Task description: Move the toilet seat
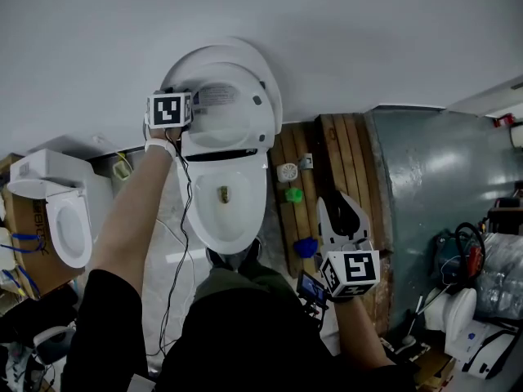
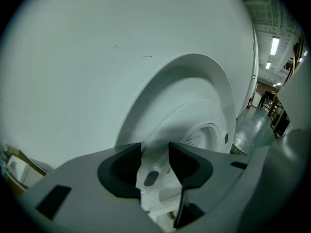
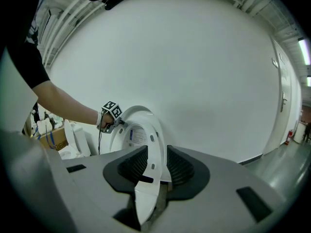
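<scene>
Holding the white oval plastic toilet seat [image 1: 261,113] upright behind the white ceramic toilet bowl [image 1: 193,207].
Clamped at the top rim in the left gripper [image 2: 154,161], with the right gripper [image 3: 156,164] fingers apart and empty, well right of the bowl. Best swung slowly along its own arc, without twisting the grip.

I am looking at a plain white wall [image 1: 343,23] filling the top of the head view. Below it, a grey-green floor [image 1: 425,170] is spreading out to the right, and bare wooden planks [image 1: 335,149] are lying along its left edge. A small green piece [image 1: 294,194] and a blue one [image 1: 306,247] are sitting on the planks. At the left, a spare toilet [image 1: 65,219] is standing by a cardboard box [image 1: 29,243]. In the left gripper view, ceiling strip lights [image 2: 275,45] are glowing over a corridor. The right gripper view is showing a white door [image 3: 287,81] with a handle.
</scene>
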The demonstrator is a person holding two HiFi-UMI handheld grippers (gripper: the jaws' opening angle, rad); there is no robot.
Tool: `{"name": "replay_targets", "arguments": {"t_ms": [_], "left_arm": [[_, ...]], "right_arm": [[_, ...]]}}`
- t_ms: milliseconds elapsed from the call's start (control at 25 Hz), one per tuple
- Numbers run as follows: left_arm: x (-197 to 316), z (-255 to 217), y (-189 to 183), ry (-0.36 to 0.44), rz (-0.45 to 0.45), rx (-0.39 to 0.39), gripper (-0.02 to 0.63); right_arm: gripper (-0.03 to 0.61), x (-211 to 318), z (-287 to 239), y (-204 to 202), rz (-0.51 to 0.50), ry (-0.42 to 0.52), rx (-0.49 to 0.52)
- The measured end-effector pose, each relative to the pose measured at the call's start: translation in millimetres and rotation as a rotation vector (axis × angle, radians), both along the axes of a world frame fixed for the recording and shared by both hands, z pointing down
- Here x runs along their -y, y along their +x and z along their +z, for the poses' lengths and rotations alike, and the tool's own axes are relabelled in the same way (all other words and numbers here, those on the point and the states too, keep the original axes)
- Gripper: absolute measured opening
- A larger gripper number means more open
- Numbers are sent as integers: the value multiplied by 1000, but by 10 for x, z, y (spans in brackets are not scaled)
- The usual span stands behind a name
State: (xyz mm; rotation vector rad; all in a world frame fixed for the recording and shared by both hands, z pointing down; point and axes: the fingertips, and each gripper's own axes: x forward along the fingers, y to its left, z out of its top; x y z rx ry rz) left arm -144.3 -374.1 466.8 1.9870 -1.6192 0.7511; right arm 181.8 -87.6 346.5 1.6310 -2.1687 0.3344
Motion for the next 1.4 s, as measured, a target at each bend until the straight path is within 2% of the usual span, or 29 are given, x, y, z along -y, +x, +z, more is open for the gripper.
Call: {"name": "replay_targets", "arguments": {"t_ms": [240,440,640,880,1000,1160,1280,1400], "left_arm": [[-69,-15,3,46,4,16,186],[-478,45,-18,29,23,-60,186],[-1213,51,-101,35,68,-128,186],[-2338,-382,118,99,205,-216,186],[-2741,-636,124,135,176,-265,186],[-3041,-951,136,174,96,-378,186],[-3165,-1205,248,208,113,-411,186],[-3249,-1488,399,255,152,-431,186]], "right_arm": [[146,-44,78,82,6,-18,-9],[146,-13,56,13,-16,0,27],[124,52,40,-30,-41,11,38],[107,201,-58,105,-27,42,82],[104,248,-223,188,-28,71,110],[100,351,-518,465,11,143,118],[98,380,-720,740,64,173,148],[91,302,-959,845,86,197,220]]}}
